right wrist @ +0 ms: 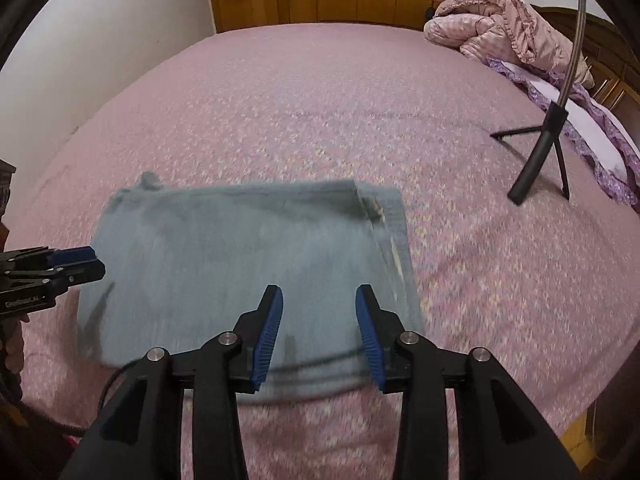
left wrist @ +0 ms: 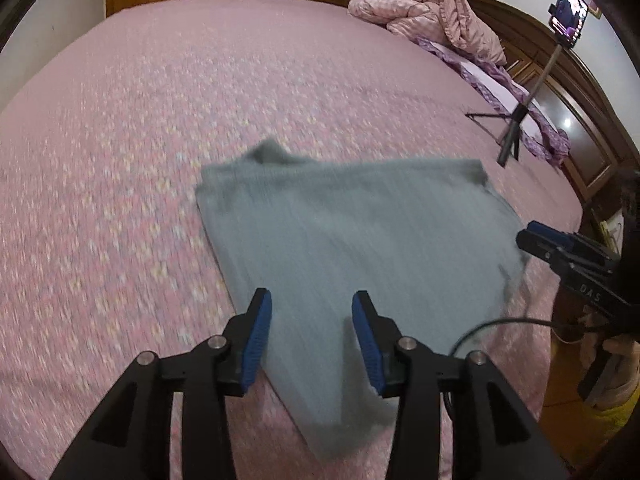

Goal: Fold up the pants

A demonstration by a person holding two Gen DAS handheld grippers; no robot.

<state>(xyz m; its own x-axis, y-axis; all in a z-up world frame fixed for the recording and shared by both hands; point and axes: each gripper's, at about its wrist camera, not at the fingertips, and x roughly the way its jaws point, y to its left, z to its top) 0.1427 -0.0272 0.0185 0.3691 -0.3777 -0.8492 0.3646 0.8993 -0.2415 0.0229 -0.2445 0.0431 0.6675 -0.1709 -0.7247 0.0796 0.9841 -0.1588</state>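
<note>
Grey-blue pants (left wrist: 360, 236) lie folded into a flat rectangle on the pink bedspread (left wrist: 160, 120). My left gripper (left wrist: 312, 304) hovers over their near left edge, jaws open with nothing between the blue pads. In the right wrist view the same pants (right wrist: 248, 248) lie flat, with a frayed hem at the far right corner. My right gripper (right wrist: 319, 300) stands open above their near right edge, nothing pinched. Each gripper shows in the other's view: the right one (left wrist: 560, 248) at the pants' right side, the left one (right wrist: 68, 264) at their left side. Both views are motion-blurred.
A phone on a small tripod (left wrist: 516, 120) stands on the bed to the right, also the tripod (right wrist: 548, 136). A crumpled pink quilt (left wrist: 432, 8) lies at the far right corner by the wooden headboard. A black cable (right wrist: 320, 360) runs across the pants' near edge.
</note>
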